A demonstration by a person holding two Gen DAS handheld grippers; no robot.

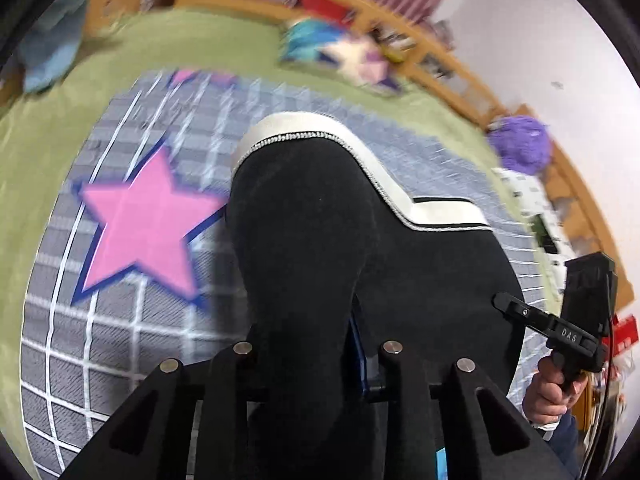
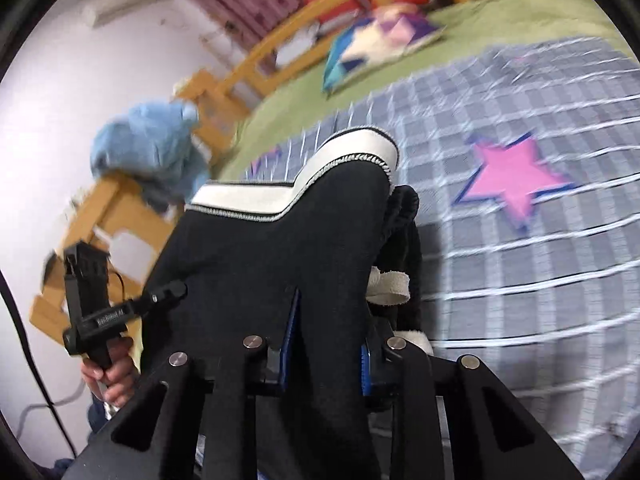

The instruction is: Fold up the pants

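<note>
Holding the pants (image 1: pixel 320 216) up off the bed (image 1: pixel 44 136), we have both tools clamped on black cloth, each camera looking along its own fingers into the garment. The left tool (image 1: pixel 316 364) grips a thick fold that fills the centre of its view, fingers drawn narrow around it; the right tool (image 2: pixel 326 344) pinches another bunch low in the centre of its view, blue pads just showing on either side of the cloth. The white waistband (image 2: pixel 300 184) hangs at the far end, upper centre in both views, so we judge we are holding near the leg end and carrying it over toward the waist to make a fold. Taking one grip per side keeps the cloth spread between us instead of letting it bunch. A pale drawstring (image 2: pixel 388 288) dangles at the right of the right view and could get caught inside the fold. Below lies the checked blanket (image 1: pixel 120 344) with its pink star (image 1: pixel 140 228), left of centre in the left view, where the pants should land. The background is blurred, so we are likely mid-swing.
</note>
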